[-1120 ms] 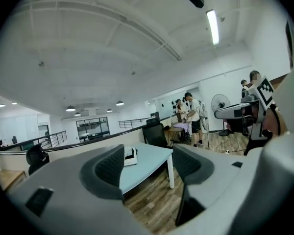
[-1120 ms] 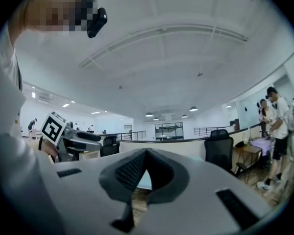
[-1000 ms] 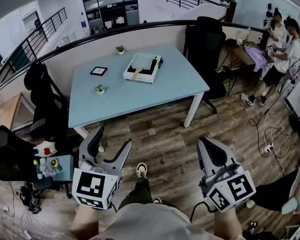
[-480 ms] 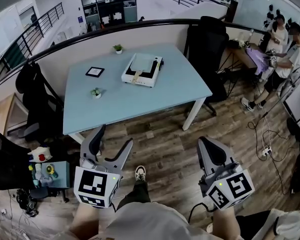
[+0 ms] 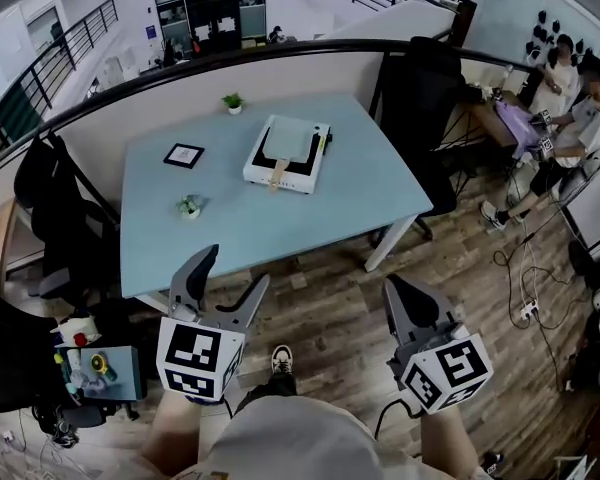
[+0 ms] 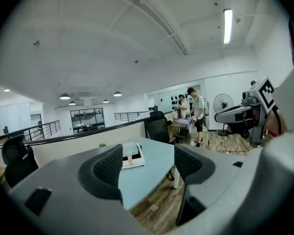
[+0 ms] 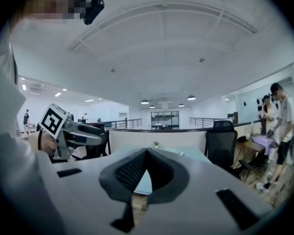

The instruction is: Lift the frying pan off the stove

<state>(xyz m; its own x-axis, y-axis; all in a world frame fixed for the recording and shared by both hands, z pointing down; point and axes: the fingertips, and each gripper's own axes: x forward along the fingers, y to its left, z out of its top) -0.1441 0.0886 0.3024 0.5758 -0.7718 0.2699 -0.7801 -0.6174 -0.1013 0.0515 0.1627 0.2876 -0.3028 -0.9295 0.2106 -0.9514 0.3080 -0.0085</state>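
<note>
A white stove sits on the far middle of the light blue table. On it rests a pale square frying pan, its wooden handle pointing toward me. Both grippers hang over the wooden floor, well short of the table. My left gripper is open and holds nothing. My right gripper is shut, with nothing in it. In the left gripper view the stove and the pan show small between the open jaws. The right gripper view shows closed pads and only a sliver of the table.
On the table stand a small framed picture and two little plants. Black office chairs flank the table. People sit at the far right. Cables lie on the floor. A low side table with toys stands at the left.
The table has come closer and lower in the head view and both grippers sit slightly higher. The left stays open and the right stays shut.
</note>
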